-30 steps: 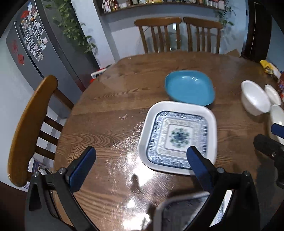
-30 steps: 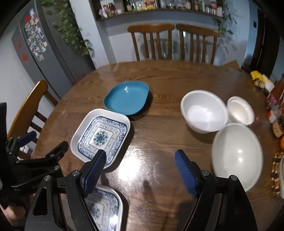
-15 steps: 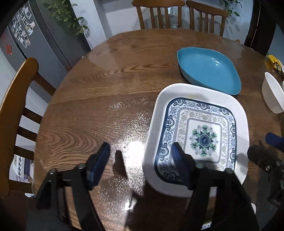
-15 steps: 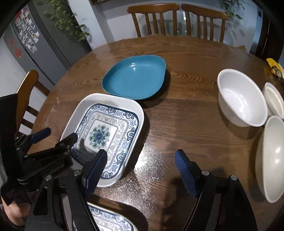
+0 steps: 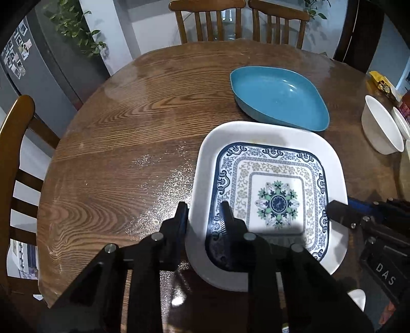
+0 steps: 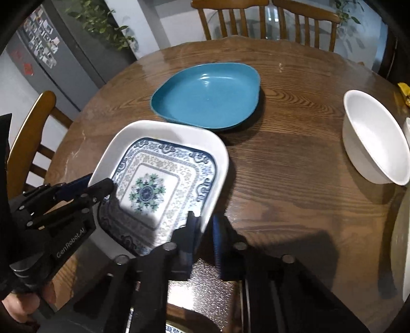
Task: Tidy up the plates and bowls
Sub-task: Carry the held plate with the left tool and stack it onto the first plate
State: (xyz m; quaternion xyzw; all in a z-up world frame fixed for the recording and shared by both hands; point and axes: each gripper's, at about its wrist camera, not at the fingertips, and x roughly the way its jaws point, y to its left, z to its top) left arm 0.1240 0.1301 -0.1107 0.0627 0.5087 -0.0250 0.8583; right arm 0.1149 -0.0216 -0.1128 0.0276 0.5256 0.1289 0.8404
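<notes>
Left gripper (image 5: 203, 214) and right gripper (image 6: 206, 225), jaws just closed, clamp opposite rims of the patterned plate (image 5: 276, 194) between them for a level two-handed lift.

A round tabletop (image 5: 123, 143) carries several dishes. Nearest the viewer lies a square patterned plate (image 5: 271, 197). Just behind it, toward the far edge, sits an oval dish (image 5: 278, 96), close to the plate's far rim. Well to the right stands a bowl (image 6: 374, 135), with another bowl's rim (image 6: 399, 246) nearer at the right edge. Two chairs (image 5: 238, 20) stand behind the tabletop and one chair (image 5: 15, 158) at its left. A refrigerator (image 6: 59, 59) stands far left, a plant (image 5: 77, 28) hanging beside it.
</notes>
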